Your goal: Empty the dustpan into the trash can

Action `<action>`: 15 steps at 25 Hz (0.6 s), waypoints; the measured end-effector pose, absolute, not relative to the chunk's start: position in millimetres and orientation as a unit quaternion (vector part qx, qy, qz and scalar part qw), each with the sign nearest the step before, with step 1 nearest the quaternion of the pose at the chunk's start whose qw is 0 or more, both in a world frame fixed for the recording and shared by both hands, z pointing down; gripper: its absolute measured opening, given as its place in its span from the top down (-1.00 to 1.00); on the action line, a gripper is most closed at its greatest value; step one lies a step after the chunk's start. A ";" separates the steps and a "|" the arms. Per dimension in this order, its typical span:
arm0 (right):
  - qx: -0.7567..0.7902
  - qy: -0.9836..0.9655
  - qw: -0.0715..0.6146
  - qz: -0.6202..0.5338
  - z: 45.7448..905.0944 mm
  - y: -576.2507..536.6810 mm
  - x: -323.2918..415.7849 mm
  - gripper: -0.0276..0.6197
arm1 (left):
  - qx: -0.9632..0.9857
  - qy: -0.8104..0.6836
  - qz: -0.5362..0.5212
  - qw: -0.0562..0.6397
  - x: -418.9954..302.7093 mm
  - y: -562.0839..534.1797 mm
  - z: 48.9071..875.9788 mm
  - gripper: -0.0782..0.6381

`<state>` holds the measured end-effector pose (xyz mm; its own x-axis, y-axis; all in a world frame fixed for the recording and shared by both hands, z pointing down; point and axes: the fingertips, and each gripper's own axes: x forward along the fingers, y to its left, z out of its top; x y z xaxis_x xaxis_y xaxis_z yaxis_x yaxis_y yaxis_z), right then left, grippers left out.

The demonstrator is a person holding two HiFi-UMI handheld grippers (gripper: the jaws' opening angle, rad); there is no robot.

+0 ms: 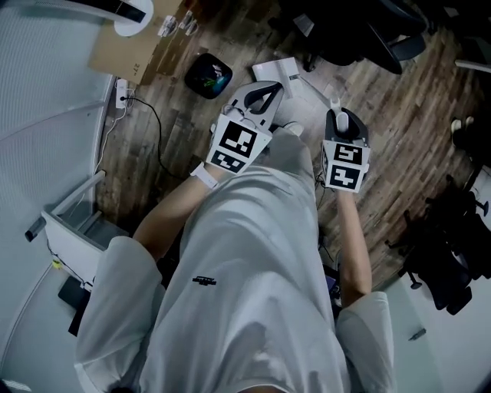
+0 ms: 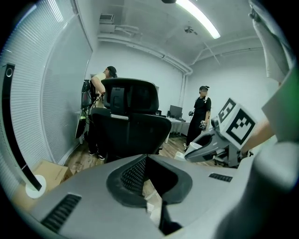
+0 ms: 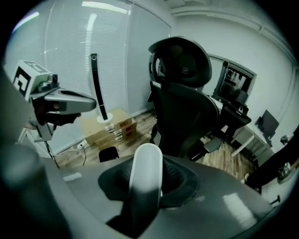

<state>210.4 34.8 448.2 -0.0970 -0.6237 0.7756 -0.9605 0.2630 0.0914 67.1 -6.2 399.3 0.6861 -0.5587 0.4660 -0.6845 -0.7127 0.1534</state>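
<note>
In the right gripper view, a white rounded handle stands between the jaws of my right gripper, which is shut on it. Seen from the head view, the right gripper has the handle's white tip poking out above it. A thin white line runs from there towards a white flat piece on the floor, apparently the dustpan. A small black bin sits on the wood floor left of it. My left gripper hovers over the white piece, jaws shut and holding nothing.
A black office chair stands close ahead. Cardboard boxes and a white round stand base sit by the blinds. A power strip with a black cable lies at the left. Two people stand farther back near desks.
</note>
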 end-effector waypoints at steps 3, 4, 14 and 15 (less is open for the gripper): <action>0.593 -0.669 0.351 0.280 475.1 30.5 228.5 0.55 | 0.899 -0.352 0.198 0.168 59.7 -5.6 392.9 0.76; 0.603 -0.657 0.346 0.292 483.1 26.8 234.8 0.55 | 0.898 -0.354 0.198 0.170 58.7 -6.8 391.2 0.76; 0.643 -0.596 0.336 0.344 545.2 12.7 253.6 0.55 | 0.891 -0.367 0.200 0.175 43.3 -13.0 393.7 0.76; 0.644 -0.593 0.337 0.347 549.7 12.9 253.0 0.55 | 0.890 -0.368 0.204 0.176 41.4 -12.4 395.9 0.76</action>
